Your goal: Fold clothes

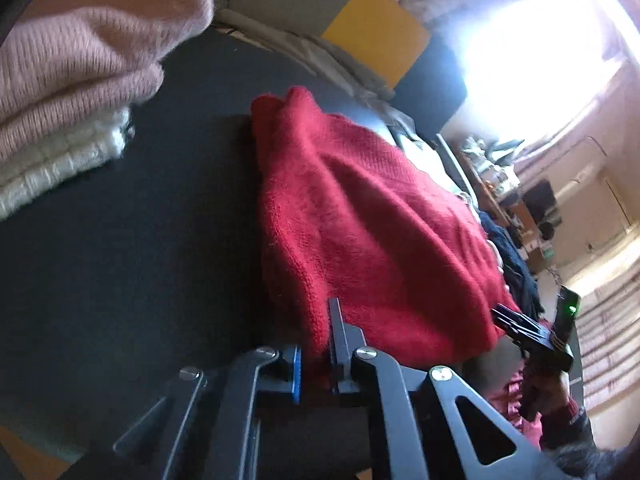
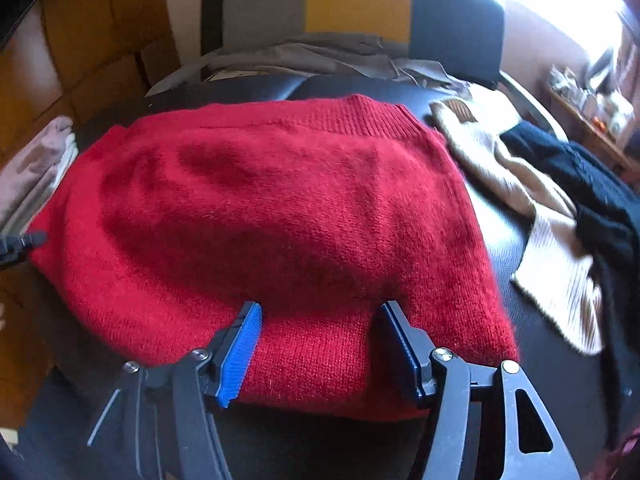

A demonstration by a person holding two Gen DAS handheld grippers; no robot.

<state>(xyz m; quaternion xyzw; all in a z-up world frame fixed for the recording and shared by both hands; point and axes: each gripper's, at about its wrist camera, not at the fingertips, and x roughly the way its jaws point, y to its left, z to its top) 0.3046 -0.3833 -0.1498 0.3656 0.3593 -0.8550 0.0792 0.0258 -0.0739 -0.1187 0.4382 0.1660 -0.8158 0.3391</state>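
On the dark surface (image 2: 520, 380) lies a red sweater (image 2: 280, 208) — left hand-held gripper (image 1: 316, 344) clamped on its edge, right hand-held gripper (image 2: 320, 344) spread apart over its hem.

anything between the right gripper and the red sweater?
Nothing visible. The right gripper is open, its fingers straddling the near edge of the red sweater. The left gripper is shut on the sweater's side edge.

Bare black bench (image 1: 140, 240) opens wide on my left, an easy lane. Pink and white folded stack (image 1: 68, 92) blocks the far-left corner. On my right, beige and dark clothes (image 2: 560, 216) crowd just beside the red sweater (image 2: 272, 216).
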